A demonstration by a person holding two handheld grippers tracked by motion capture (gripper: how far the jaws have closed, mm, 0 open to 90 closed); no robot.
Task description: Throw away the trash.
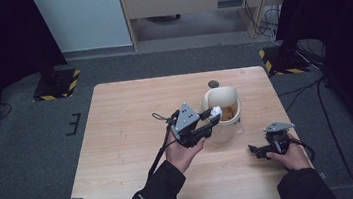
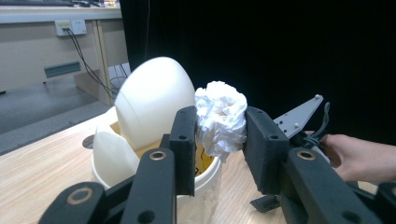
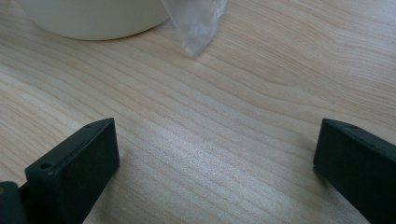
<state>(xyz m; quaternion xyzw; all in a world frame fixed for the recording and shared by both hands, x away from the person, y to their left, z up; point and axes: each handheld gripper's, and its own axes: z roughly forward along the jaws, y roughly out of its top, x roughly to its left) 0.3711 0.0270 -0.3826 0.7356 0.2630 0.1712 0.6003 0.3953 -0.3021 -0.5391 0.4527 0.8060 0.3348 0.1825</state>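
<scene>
Up over the open mouth of the cream plastic bin, the left gripper had its black jaws pinched tight on a crumpled ball of white paper, beside the bin's raised domed lid. Meanwhile the right gripper rested low on the pale wooden table near the bin's base, jaws spread wide with nothing between them.
</scene>
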